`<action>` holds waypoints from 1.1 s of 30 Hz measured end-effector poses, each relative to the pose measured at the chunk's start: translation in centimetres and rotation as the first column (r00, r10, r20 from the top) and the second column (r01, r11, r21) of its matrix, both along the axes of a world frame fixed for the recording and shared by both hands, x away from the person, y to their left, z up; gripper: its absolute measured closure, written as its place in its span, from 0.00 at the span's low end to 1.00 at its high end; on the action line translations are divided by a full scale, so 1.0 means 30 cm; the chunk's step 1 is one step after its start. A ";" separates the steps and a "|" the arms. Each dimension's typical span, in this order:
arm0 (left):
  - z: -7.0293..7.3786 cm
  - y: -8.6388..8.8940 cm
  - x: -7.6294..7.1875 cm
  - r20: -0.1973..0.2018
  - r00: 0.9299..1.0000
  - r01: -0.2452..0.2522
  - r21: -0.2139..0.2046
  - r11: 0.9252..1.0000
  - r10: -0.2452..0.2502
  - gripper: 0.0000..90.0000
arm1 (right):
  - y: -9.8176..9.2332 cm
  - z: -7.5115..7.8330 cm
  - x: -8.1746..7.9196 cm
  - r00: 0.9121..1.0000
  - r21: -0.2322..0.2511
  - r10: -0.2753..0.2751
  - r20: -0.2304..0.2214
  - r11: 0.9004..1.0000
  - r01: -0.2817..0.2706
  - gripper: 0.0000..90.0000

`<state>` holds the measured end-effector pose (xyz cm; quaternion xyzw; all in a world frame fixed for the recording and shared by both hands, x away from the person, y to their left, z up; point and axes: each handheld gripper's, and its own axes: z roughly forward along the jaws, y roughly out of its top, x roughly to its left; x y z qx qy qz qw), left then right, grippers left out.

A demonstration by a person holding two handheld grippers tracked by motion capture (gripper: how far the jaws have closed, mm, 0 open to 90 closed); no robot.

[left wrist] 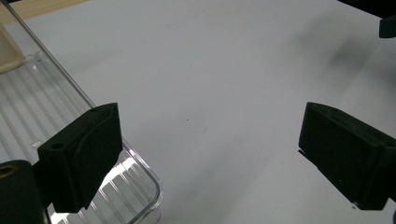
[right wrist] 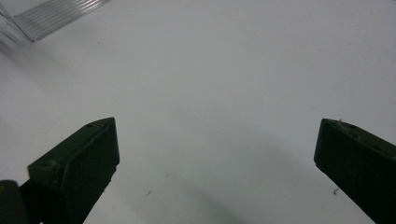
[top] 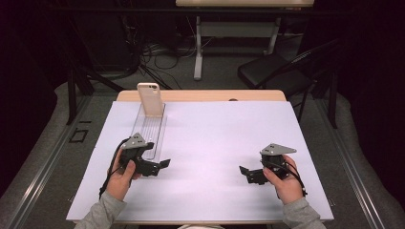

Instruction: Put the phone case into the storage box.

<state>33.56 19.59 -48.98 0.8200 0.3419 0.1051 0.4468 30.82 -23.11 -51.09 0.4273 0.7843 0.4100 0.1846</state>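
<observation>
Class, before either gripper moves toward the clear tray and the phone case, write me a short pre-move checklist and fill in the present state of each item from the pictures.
1. Left gripper jaws wide apart, nothing between them: ok.
2. Right gripper jaws wide apart, nothing between them: ok.
3. Clear tray lies flat on the white sheet, its near end by the left gripper: ok.
4. Beige phone case stands upright at the tray's far end: ok.
5. Whether the case is propped firmly or merely leaning: cannot tell.
6. Sheet between the two grippers is bare: ok.
</observation>
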 end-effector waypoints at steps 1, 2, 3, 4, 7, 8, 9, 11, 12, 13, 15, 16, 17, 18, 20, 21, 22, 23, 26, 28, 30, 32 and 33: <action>-0.001 0.002 0.000 0.001 1.000 0.001 0.002 1.000 -0.001 0.07 | -0.001 -0.002 -0.002 1.000 0.003 -0.005 -0.002 1.000 0.005 0.00; -0.002 0.004 -0.001 0.003 1.000 -0.001 0.002 1.000 0.001 0.07 | -0.002 -0.004 -0.002 1.000 0.005 -0.007 -0.005 1.000 0.007 0.00; -0.002 0.006 -0.001 0.003 1.000 -0.007 -0.004 1.000 0.007 0.07 | -0.004 -0.006 -0.002 1.000 0.004 -0.007 -0.005 1.000 0.007 0.00; -0.002 0.009 -0.002 0.003 1.000 -0.010 -0.007 1.000 0.010 0.07 | -0.005 -0.009 -0.003 1.000 0.010 -0.009 -0.005 1.000 0.009 0.00; -0.003 0.016 -0.005 0.002 1.000 -0.015 -0.020 1.000 0.015 0.07 | -0.010 -0.014 -0.004 1.000 0.013 -0.012 -0.004 1.000 0.012 0.00; -0.005 0.018 -0.005 0.000 1.000 -0.014 -0.018 1.000 0.014 0.07 | -0.011 -0.016 -0.004 1.000 0.015 -0.014 -0.004 1.000 0.014 0.00; -0.007 0.019 -0.005 -0.003 1.000 -0.015 -0.016 1.000 0.015 0.07 | -0.012 -0.017 -0.005 1.000 0.016 -0.017 -0.007 1.000 0.017 0.00; -0.013 0.022 -0.004 -0.003 1.000 -0.018 -0.016 1.000 0.018 0.07 | -0.015 -0.022 -0.004 1.000 0.017 -0.017 -0.006 1.000 0.017 0.00; -0.016 0.023 -0.005 -0.006 1.000 -0.020 -0.016 1.000 0.020 0.07 | -0.016 -0.024 -0.004 1.000 0.016 -0.017 -0.004 1.000 0.017 0.00; -0.021 0.023 -0.006 -0.006 1.000 -0.023 -0.019 1.000 0.023 0.07 | -0.016 -0.026 -0.005 1.000 0.019 -0.020 -0.007 1.000 0.020 0.00; -0.028 0.023 -0.007 -0.010 1.000 -0.025 -0.012 1.000 0.025 0.07 | -0.018 -0.031 -0.005 1.000 0.021 -0.022 -0.010 1.000 0.023 0.00; -0.031 0.024 -0.008 -0.005 1.000 -0.027 -0.009 1.000 0.027 0.07 | -0.019 -0.032 -0.005 1.000 0.022 -0.026 -0.012 0.999 0.026 0.00; -0.033 0.024 -0.009 -0.005 1.000 -0.026 -0.009 1.000 0.026 0.07 | -0.022 -0.033 -0.004 1.000 0.017 -0.021 -0.011 1.000 0.021 0.00; -0.034 0.025 -0.009 -0.005 1.000 -0.026 -0.006 1.000 0.026 0.07 | -0.022 -0.035 -0.005 1.000 0.022 -0.025 -0.012 0.999 0.025 0.00; -0.038 0.026 -0.011 -0.003 1.000 -0.031 -0.010 0.999 0.031 0.07 | -0.024 -0.038 -0.005 1.000 0.024 -0.028 -0.011 0.999 0.029 0.00; -0.039 0.028 -0.012 -0.002 0.999 -0.032 -0.009 0.999 0.032 0.07 | -0.025 -0.039 -0.005 0.999 0.027 -0.030 -0.012 0.999 0.030 0.00; -0.041 0.029 -0.013 -0.002 0.999 -0.037 -0.014 0.999 0.037 0.07 | -0.026 -0.040 -0.005 0.999 0.030 -0.031 -0.011 0.999 0.031 0.00; -0.042 0.030 -0.013 -0.003 0.999 -0.039 -0.015 0.999 0.038 0.07 | -0.027 -0.041 -0.005 0.999 0.029 -0.031 -0.010 0.999 0.031 0.00; -0.048 0.036 -0.015 0.000 0.999 -0.041 -0.018 0.999 0.041 0.07 | -0.030 -0.046 -0.007 0.999 0.033 -0.037 -0.013 0.999 0.037 0.00; -0.051 0.039 -0.016 0.000 0.999 -0.046 -0.020 0.999 0.046 0.07 | -0.031 -0.050 -0.006 0.999 0.035 -0.036 -0.014 0.999 0.036 0.00; -0.054 0.041 -0.016 0.000 0.999 -0.047 -0.018 0.999 0.047 0.07 | -0.033 -0.052 -0.005 0.999 0.035 -0.037 -0.015 0.999 0.037 0.00; -0.058 0.041 -0.016 0.000 0.999 -0.046 -0.021 0.999 0.046 0.07 | -0.031 -0.056 -0.004 0.999 0.037 -0.041 -0.015 0.998 0.042 0.00; -0.061 0.041 -0.016 0.003 0.999 -0.046 -0.021 0.999 0.046 0.07 | -0.031 -0.058 -0.004 0.999 0.037 -0.043 -0.017 0.998 0.044 0.00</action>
